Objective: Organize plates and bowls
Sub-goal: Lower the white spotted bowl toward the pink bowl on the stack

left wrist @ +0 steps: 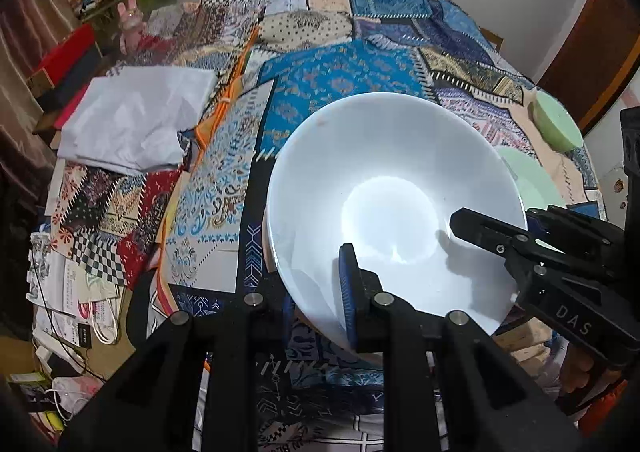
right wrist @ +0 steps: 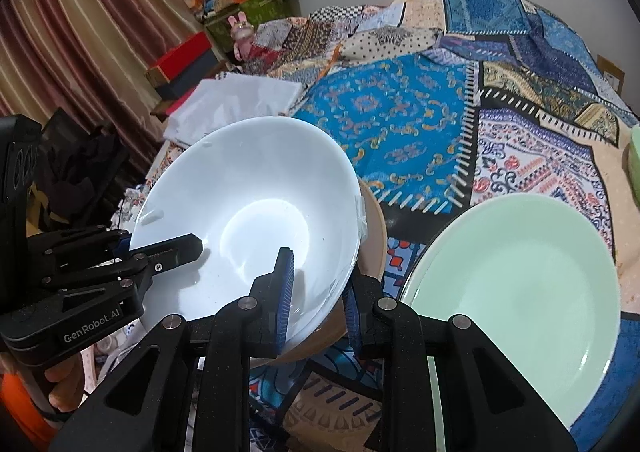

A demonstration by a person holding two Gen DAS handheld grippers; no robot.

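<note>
Empty white bowl (right wrist: 256, 228) over a tan bowl (right wrist: 374, 236), both grippers' fingers (right wrist: 285, 292) clenched on its rim.

A lived-in home: patchwork quilt (right wrist: 420, 123), curtains (right wrist: 80, 31), cluttered boxes (right wrist: 180, 63).

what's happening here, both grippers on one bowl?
Yes. A person holds a gripper in each hand, and both are clamped on the rim of the same white bowl: the left gripper at one side, the right gripper at the other, each with one finger inside the bowl and one outside. The bowl is tilted over a tan dish on the patchwork cloth. A pale green plate lies beside it, and a green bowl sits further back.
</note>
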